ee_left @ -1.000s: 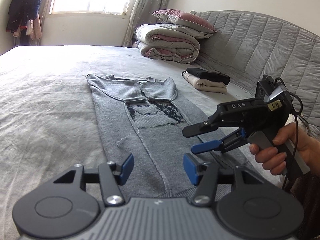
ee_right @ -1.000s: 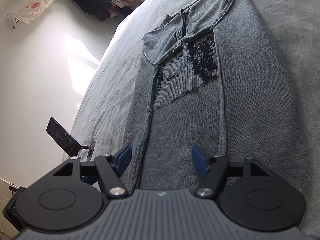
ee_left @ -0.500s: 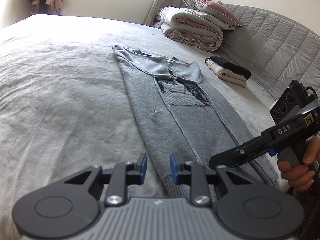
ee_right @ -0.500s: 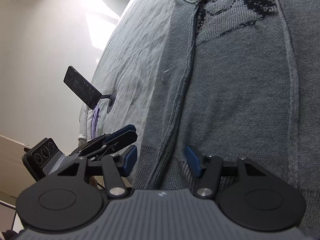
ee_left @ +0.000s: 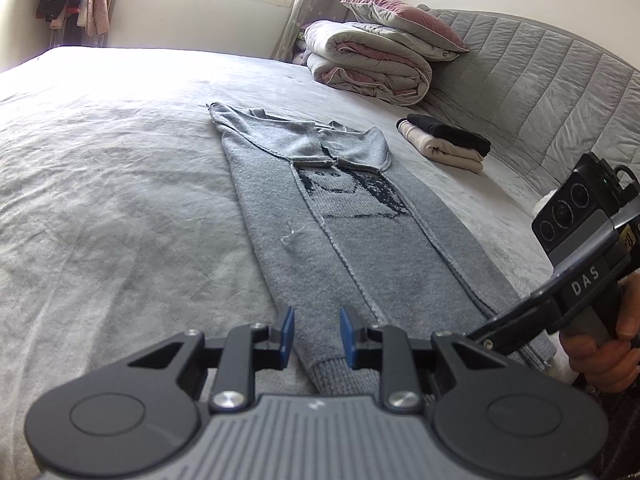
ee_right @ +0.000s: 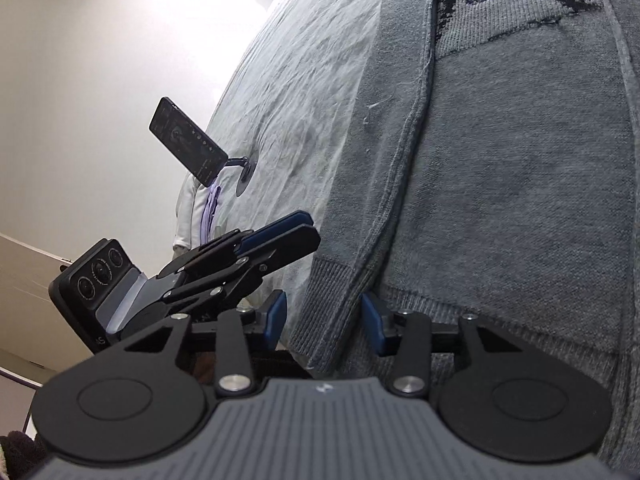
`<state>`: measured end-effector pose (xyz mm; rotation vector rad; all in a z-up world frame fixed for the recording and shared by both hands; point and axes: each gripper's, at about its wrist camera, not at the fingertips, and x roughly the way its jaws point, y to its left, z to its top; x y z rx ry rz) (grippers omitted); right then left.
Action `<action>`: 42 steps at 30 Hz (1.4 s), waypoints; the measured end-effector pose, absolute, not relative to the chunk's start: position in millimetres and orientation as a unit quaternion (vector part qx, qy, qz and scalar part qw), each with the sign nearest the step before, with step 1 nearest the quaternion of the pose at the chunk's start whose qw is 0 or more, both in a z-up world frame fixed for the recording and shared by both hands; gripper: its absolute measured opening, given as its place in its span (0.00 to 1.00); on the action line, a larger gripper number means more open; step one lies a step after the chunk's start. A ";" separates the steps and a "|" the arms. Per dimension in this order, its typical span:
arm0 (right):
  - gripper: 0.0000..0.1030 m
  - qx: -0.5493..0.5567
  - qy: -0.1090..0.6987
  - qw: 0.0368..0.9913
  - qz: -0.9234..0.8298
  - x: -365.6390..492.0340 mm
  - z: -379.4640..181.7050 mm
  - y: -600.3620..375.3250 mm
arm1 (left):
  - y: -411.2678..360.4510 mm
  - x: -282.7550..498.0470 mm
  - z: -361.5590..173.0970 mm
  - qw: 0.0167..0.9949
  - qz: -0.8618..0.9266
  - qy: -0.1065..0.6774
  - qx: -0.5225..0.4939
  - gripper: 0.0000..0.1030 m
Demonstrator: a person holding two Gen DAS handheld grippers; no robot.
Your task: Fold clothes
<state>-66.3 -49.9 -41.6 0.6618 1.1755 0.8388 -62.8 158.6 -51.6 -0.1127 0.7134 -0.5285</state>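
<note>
My left gripper (ee_left: 311,338) stands narrowly parted astride the ribbed hem of the grey sweater (ee_left: 352,236), nothing pinched; my right gripper (ee_right: 323,320) is closing around the hem, poised to lift. The sweater stretches lengthwise across the bed (ee_left: 120,184) toward folded clothes (ee_left: 444,142).

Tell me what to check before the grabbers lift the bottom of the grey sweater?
1. Sweater lies flat on the bed with sleeves folded in: ok.
2. Left gripper sits at the hem's left corner, hem between its fingers: ok.
3. Left fingers really pinch the knit: cannot tell; a gap shows beside the cloth.
4. Right gripper has the ribbed hem between its fingers: ok, but the jaws are closing and not yet pressing: not ok.
5. Folded clothes and phone stand lie clear of the sweater: ok.
6. Both grippers hold the same edge, level with each other: cannot tell.
</note>
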 end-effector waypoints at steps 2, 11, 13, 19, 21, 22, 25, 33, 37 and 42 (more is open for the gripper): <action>0.44 0.285 0.537 0.696 0.384 -69.0 -42.5 -43.6 | 160.7 -62.4 -51.8 0.902 -0.252 0.345 -0.059 0.24; 0.42 0.259 0.550 0.698 0.380 -73.2 -41.0 -40.0 | 162.2 -62.9 -51.0 0.903 -0.253 0.341 -0.061 0.21; 0.40 0.264 0.551 0.697 0.376 -73.5 -43.8 -39.1 | 160.2 -63.0 -50.9 0.903 -0.257 0.340 -0.060 0.21; 0.19 0.274 0.533 0.708 0.374 -78.4 -47.0 -33.0 | 149.8 -62.6 -55.9 0.899 -0.278 0.336 -0.046 0.21; 0.11 0.271 0.532 0.709 0.374 -79.3 -46.2 -33.9 | 146.1 -63.3 -57.9 0.898 -0.288 0.331 -0.039 0.20; 0.10 0.272 0.531 0.708 0.377 -79.8 -44.9 -35.1 | 144.5 -64.0 -58.6 0.898 -0.293 0.327 -0.035 0.20; 0.09 0.273 0.523 0.706 0.391 -83.3 -36.1 -39.9 | 141.5 -66.8 -57.5 0.897 -0.311 0.314 -0.028 0.20; 0.10 0.254 0.544 0.697 0.392 -87.9 -35.5 -46.7 | 132.4 -67.2 -64.1 0.885 -0.334 0.325 -0.005 0.20; 0.16 0.250 0.567 0.677 0.397 -90.6 -41.2 -46.0 | 130.5 -69.1 -71.4 0.878 -0.340 0.337 0.013 0.20; 0.18 0.228 0.568 0.670 0.419 -96.8 -33.2 -47.1 | 137.2 -75.6 -67.5 0.866 -0.365 0.340 0.017 0.20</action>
